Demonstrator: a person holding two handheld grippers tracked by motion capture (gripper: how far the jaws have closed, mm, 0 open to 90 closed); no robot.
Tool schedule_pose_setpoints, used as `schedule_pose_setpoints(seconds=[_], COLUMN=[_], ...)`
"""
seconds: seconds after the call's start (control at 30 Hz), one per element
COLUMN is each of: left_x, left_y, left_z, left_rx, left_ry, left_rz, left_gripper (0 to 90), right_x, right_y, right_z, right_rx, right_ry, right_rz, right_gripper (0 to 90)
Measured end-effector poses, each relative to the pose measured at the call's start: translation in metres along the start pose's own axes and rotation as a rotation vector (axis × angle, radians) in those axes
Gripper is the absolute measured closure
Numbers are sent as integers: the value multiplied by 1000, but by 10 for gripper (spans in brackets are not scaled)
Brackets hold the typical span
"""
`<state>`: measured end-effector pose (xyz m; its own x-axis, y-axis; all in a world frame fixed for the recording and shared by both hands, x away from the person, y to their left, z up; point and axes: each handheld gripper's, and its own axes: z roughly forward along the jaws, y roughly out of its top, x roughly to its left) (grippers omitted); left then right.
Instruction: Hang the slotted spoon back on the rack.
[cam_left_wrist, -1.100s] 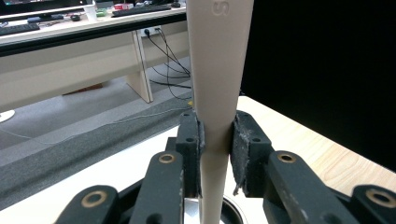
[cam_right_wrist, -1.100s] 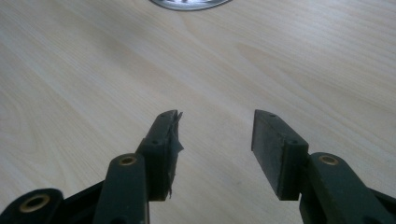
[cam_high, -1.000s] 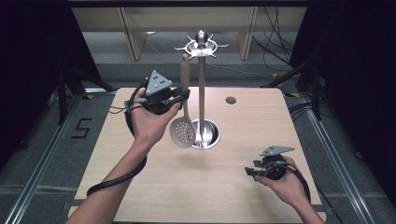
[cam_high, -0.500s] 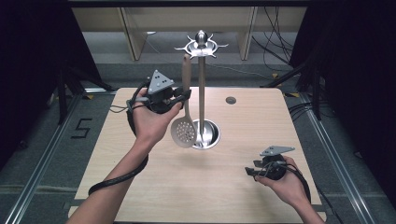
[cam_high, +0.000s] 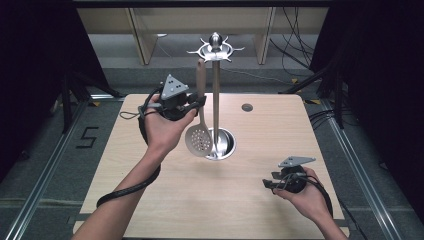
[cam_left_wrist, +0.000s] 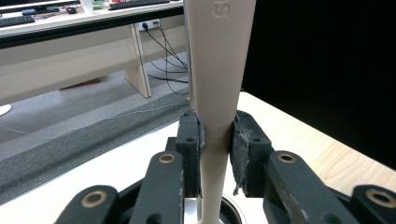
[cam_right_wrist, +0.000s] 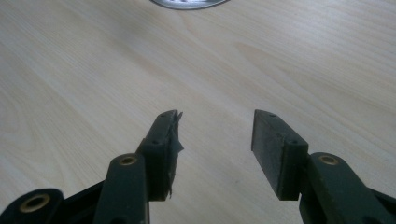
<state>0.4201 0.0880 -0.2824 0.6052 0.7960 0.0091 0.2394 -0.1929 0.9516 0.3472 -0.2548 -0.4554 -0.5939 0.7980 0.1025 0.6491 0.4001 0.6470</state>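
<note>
A pale wooden bench (cam_high: 150, 200) is being shown from above in a dark room, with grey floor around it and light wooden furniture legs behind. On the floor at the left, a black mark shaped like a 5 (cam_high: 88, 137) is being seen.

Towards the left of the bench, the left gripper (cam_high: 199, 101) is being held up by a hand (cam_high: 162, 129), with its black cable (cam_high: 131, 184) being trailed along the forearm. A slotted spoon (cam_high: 199, 135) is being clamped by its pale handle between this gripper's pads; in the left gripper view the pads are being pressed against both sides of the handle (cam_left_wrist: 217, 93). The spoon is being kept upright, handle up, with its perforated metal bowl hanging low, just beside the stand's pole and above its base.

At the middle of the bench, a metal utensil stand (cam_high: 216, 90) is being shown, with a round base and a ring of hooks at its top. A small dark disc (cam_high: 247, 107) is lying on the bench farther back.

Towards the right, near the front edge, the right gripper (cam_high: 269, 184) is being held low over the bench. In the right gripper view (cam_right_wrist: 215, 135) its jaws are being kept wide apart, with bare wood between them.
</note>
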Motion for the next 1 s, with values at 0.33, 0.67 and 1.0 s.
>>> schedule_pose_setpoints(seconds=[0.33, 0.67, 1.0], left_x=[0, 0, -1], left_y=[0, 0, 0], left_z=[3, 7, 10], left_rx=[7, 16, 15], left_ry=[0, 2, -1], left_rz=[2, -1, 0], left_gripper=[736, 736, 734], right_x=[0, 0, 0], right_y=[0, 0, 0], right_z=[0, 0, 0], right_rx=[4, 1, 1], right_ry=[-1, 0, -1], right_rz=[3, -2, -4], right_gripper=[519, 519, 519])
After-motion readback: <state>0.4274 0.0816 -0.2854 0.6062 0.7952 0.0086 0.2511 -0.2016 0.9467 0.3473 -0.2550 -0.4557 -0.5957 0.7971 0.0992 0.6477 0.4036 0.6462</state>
